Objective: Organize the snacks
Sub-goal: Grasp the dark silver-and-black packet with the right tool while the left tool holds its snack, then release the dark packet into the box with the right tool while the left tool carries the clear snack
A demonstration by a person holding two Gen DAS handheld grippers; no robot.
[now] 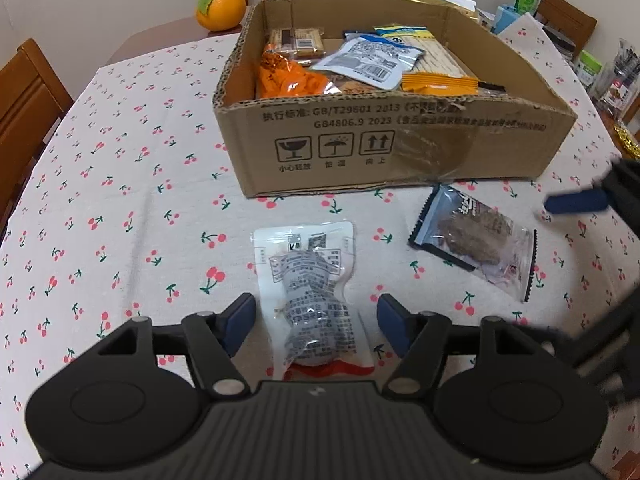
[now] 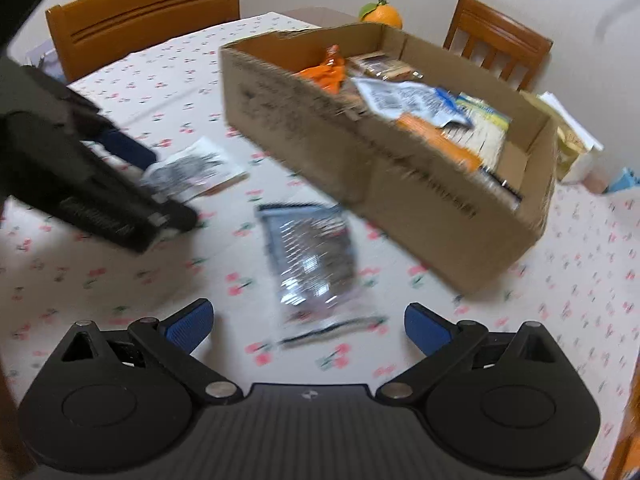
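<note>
L gripper (image 1: 316, 320) stood wide around the white pack (image 1: 310, 292), not pinching. R gripper (image 2: 308, 326) wide, empty, blurry. Slippy dark pack (image 2: 312, 256) at 12 could slide off.

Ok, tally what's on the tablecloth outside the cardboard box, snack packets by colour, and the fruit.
White packets: 1, the white packet between the open left gripper fingers
Dark clear packets: 1, the dark packet in front of the right gripper
Oranges: 1, the orange behind the box
Total: 3
</note>
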